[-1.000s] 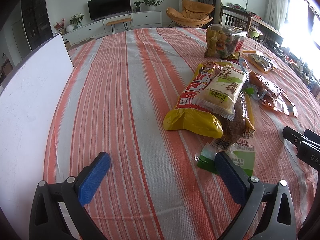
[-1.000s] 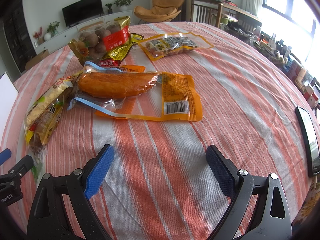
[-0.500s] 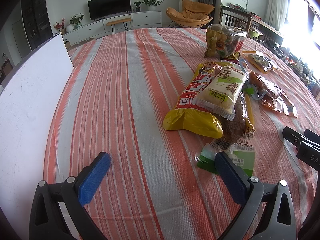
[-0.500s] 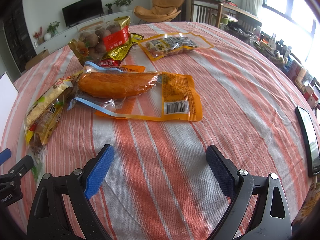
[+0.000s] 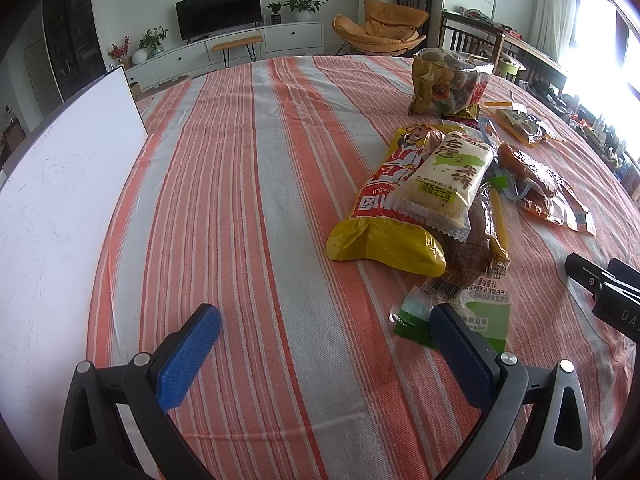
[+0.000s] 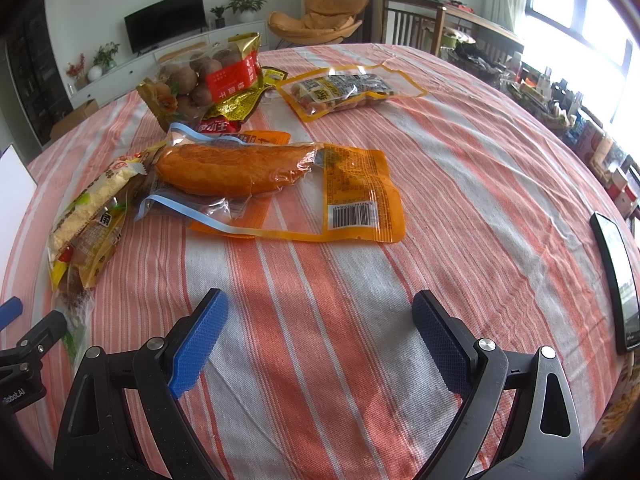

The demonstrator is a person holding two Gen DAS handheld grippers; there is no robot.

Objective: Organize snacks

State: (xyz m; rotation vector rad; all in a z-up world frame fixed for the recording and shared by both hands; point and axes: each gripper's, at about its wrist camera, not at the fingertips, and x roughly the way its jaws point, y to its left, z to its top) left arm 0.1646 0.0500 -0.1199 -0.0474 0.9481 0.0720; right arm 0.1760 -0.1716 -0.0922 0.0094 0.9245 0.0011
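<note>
Woven striped tablecloth (image 5: 248, 184) matt; snack bags (image 6: 352, 200) glossy plastic; white board (image 5: 60, 200) smooth, maybe plastic.

Two grippers show: the left gripper (image 5: 326, 332) and the right gripper (image 6: 320, 320), each with two blue-padded fingers spread wide.

The snack packets on the striped tablecloth (image 6: 460, 152) number at least seven:
- one yellow snack bag (image 5: 384, 216)
- one rice cracker pack (image 5: 444, 180)
- one brown cake packet (image 5: 476, 240)
- one orange sausage pouch (image 6: 256, 168)
- one zip bag (image 6: 192, 204)
- one bag of round brown snacks (image 6: 204, 76)
- one flat orange-edged pouch (image 6: 344, 88)

One white board (image 5: 52, 208) stands at the left. One phone (image 6: 618, 280) lies at the right edge.
</note>
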